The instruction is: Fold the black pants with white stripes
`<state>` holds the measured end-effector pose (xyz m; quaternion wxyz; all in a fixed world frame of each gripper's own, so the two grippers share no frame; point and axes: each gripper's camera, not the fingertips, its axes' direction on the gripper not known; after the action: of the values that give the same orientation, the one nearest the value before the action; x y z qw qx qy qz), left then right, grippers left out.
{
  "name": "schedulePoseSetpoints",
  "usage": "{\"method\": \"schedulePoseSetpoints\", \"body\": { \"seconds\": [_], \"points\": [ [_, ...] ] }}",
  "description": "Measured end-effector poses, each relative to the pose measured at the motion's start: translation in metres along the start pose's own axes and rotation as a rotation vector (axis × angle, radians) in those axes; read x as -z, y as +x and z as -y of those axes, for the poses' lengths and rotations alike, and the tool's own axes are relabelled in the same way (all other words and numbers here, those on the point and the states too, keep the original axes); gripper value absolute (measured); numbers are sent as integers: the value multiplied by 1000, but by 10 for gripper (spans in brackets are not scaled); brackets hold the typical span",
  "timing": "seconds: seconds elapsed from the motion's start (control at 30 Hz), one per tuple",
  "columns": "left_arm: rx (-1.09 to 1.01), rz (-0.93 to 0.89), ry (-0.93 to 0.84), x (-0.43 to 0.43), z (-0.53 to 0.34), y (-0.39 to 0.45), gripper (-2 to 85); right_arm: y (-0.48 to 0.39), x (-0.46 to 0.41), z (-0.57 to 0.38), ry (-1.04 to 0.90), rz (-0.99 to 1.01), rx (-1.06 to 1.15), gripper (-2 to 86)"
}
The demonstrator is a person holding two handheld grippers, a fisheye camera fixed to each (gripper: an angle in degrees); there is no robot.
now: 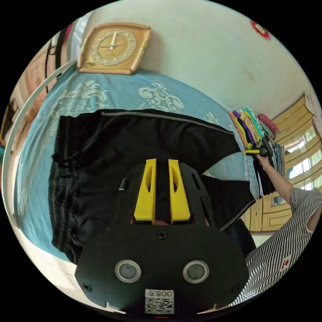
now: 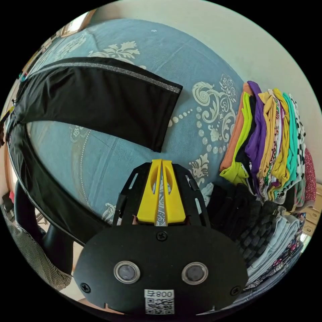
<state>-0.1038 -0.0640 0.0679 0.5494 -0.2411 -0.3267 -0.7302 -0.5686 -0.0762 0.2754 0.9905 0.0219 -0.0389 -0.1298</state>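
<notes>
Lying spread on the bed (image 1: 100,94), the pants (image 1: 134,141) await folding; the left gripper (image 1: 162,189) hovers slightly parted, the right gripper (image 2: 162,191) closed and empty. A careless sweep could topple the stack (image 2: 268,141).

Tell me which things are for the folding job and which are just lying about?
For the job:
- black pants with grey-white side stripes
- left gripper
- right gripper
- blue patterned bedsheet

Just lying about:
- stack of colourful folded clothes
- square gold-framed clock
</notes>
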Motion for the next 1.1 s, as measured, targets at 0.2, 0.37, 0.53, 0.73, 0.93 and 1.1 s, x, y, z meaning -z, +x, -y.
{"method": "schedulePoseSetpoints", "body": {
  "seconds": [0.2,0.37,0.53,0.73,0.93,1.1],
  "points": [
    [191,121,49,12,40,-51,52,-34,62,20,230,209,67,1],
    [253,263,0,-4,74,-64,15,-154,103,109,373,229,272,1],
    [321,264,-37,-21,96,-79,4,-217,79,159,310,97,309,-2],
    [284,245,52,-10,92,-68,2,-190,92,131,392,126,224,1],
    [49,119,116,-4,71,-20,1,-117,127,93,434,209,47,1],
    [-74,232,-72,-54,80,0,2,-52,105,89,328,294,-72,2]
  ]
}}
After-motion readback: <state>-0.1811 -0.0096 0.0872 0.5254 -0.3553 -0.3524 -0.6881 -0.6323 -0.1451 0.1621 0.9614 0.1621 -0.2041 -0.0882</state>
